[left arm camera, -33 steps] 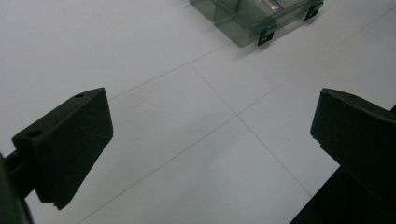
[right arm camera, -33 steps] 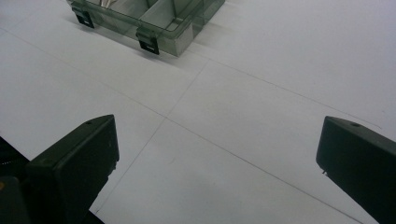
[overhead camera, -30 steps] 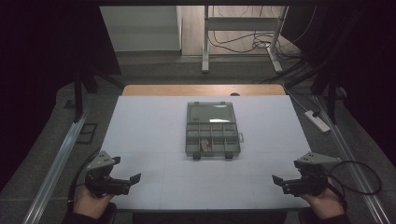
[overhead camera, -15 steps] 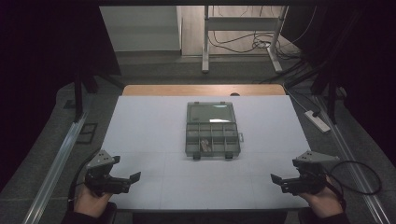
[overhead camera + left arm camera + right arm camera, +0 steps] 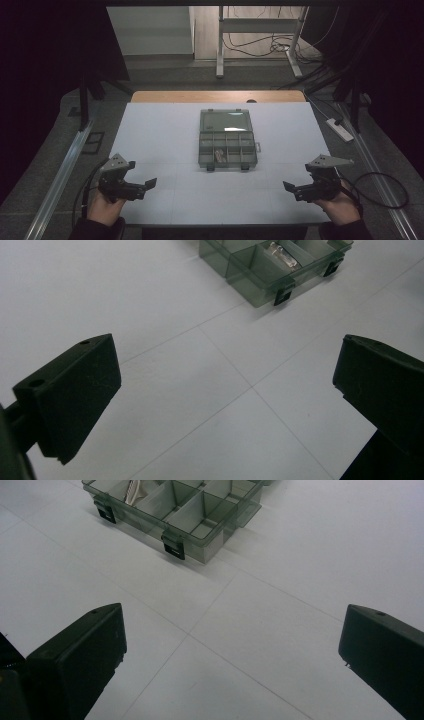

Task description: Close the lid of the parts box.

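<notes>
We hold our left gripper [image 5: 150, 184] low over the near left corner of the white, faintly gridded bench [image 5: 165, 135], its two black jaws spread wide apart with nothing between them. Our right gripper [image 5: 290, 188] sits over the near right corner in the same way, jaws wide apart and empty. Both point inward toward the middle of the bench, and each carries a grey three-cornered plate on top and trails a dark cable off the near side.

The translucent grey-green plastic compartment box [image 5: 227, 145] lies flat near the middle of the bench, slightly toward the far edge, well apart from both grippers. Its clear hinged lid [image 5: 225, 121] is open and laid back flat toward the far edge. The tray is divided into small compartments in two rows, and two black latches [image 5: 210, 168] hang on its near wall.

A few small pale parts [image 5: 219, 156] lie in a near-row compartment just left of the box's centre; we cannot tell what they are.

In the left gripper view the box [image 5: 272, 265] shows at the top, beyond bare white surface; in the right gripper view the box [image 5: 195, 510] sits top left.
</notes>
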